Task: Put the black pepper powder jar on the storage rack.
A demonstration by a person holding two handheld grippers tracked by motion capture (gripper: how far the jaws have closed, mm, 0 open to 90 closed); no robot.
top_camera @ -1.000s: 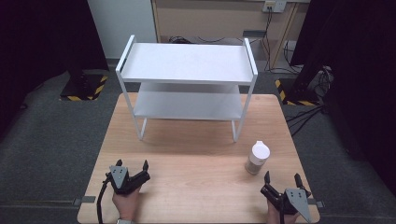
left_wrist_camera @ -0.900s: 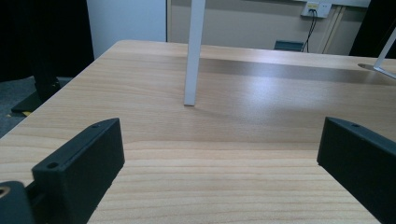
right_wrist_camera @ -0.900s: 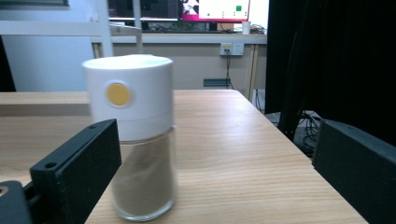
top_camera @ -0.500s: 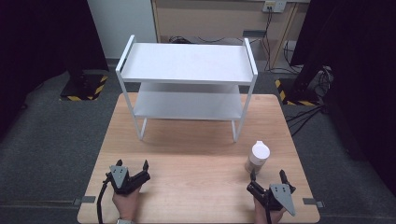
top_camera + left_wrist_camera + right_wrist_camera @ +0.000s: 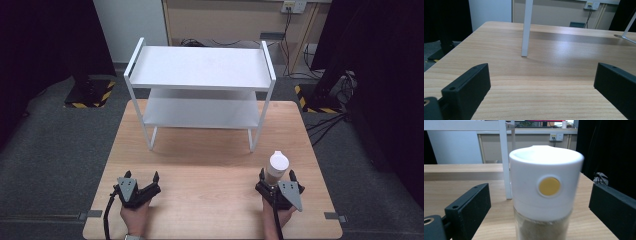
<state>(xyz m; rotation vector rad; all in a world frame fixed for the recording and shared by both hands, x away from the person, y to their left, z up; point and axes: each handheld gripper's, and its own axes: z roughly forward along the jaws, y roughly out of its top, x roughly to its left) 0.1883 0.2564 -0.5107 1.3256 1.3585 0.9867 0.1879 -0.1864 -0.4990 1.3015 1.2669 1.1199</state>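
One jar (image 5: 546, 195) with a white lid is seen upright between the wide, not touching jaws of the right gripper (image 5: 278, 183), near the right front of the tabletop (image 5: 210, 200). The left gripper (image 5: 141, 182) is held wide and empty. One two-level white rack (image 5: 200, 70) is placed behind.

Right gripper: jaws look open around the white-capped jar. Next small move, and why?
Probably close the right gripper on the clear jar with the white cap and yellow dot. In the right gripper view the jar stands upright between the two black jaws with gaps on both sides, so nothing grips it yet. The left gripper rests open, well apart on the wooden table.
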